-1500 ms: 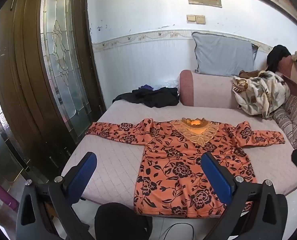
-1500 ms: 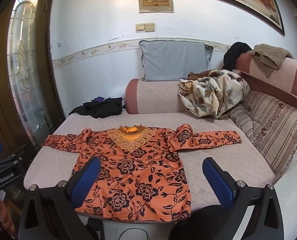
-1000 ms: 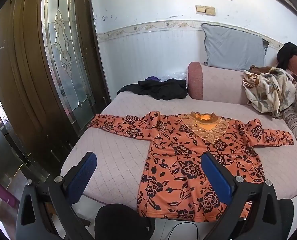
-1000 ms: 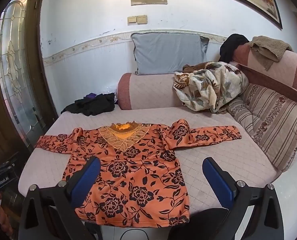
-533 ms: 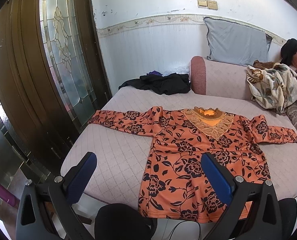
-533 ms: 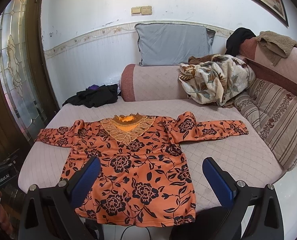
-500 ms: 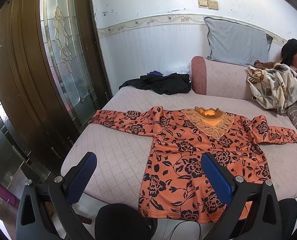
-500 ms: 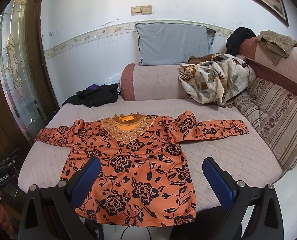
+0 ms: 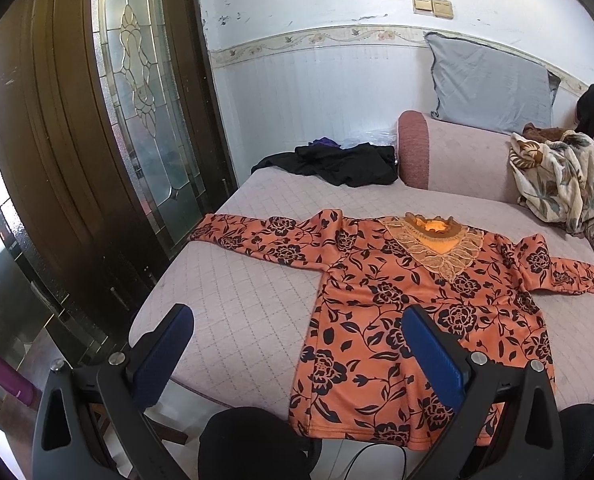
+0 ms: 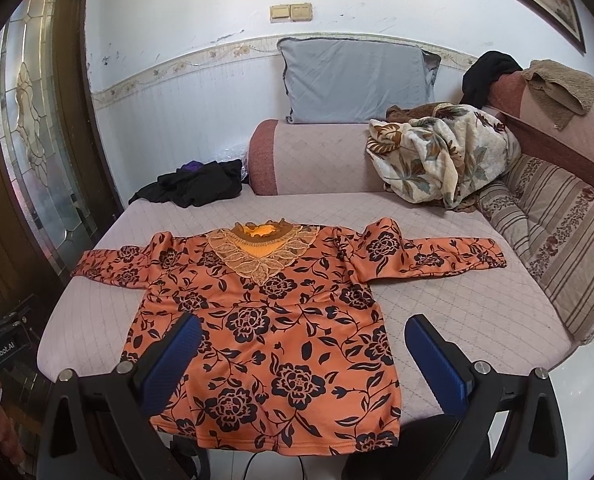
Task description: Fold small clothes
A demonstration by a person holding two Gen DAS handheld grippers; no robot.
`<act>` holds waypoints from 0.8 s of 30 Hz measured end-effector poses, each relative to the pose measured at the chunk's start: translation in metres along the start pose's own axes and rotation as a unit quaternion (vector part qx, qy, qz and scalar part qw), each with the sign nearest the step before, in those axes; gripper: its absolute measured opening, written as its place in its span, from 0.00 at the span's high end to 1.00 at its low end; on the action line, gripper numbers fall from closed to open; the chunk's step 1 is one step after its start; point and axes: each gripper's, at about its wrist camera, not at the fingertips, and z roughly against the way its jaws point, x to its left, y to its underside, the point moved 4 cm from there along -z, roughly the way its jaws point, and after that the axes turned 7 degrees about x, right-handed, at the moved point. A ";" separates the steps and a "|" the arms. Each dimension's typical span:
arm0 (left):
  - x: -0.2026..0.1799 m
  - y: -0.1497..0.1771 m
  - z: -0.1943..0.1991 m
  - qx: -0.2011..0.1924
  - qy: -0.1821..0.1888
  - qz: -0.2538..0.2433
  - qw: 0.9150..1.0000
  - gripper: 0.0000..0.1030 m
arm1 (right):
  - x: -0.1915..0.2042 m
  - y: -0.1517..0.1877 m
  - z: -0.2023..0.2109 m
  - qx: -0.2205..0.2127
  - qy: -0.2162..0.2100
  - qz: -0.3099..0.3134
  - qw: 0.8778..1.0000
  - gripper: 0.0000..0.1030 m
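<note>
An orange blouse (image 10: 265,320) printed with dark roses lies spread flat, front up, on the quilted pink sofa seat (image 10: 477,312). Its 2 sleeves stretch out to either side, and the lace-trimmed neckline (image 10: 263,248) points toward the backrest. The hem hangs slightly over the seat's near edge.

The left tongs (image 9: 297,344) hover released above the near edge, blue pads wide apart, grasping nothing; the right-hand pad sits over the blouse's lower body, the other over bare cushion. The right tongs (image 10: 301,344) are likewise spread wide and empty, framing the blouse's lower half from above.

Beyond the blouse, a heap of black clothing (image 10: 197,188) rests at the far left corner of the seat. A crumpled floral blanket (image 10: 437,156) sits at the far right against the backrest, with a grey pillow (image 10: 357,80) propped against the wall above. A dark wooden door with leaded glass (image 9: 145,100) stands at the left.
</note>
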 end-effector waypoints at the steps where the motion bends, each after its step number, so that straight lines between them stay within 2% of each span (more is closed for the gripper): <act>1: 0.000 0.000 0.000 0.000 0.000 0.000 1.000 0.00 | 0.001 0.000 0.000 0.000 0.000 0.001 1.000 0.00; 24: 0.010 0.002 -0.019 0.015 -0.012 0.008 1.000 0.00 | 0.012 0.001 -0.011 0.013 -0.003 0.011 1.000 0.00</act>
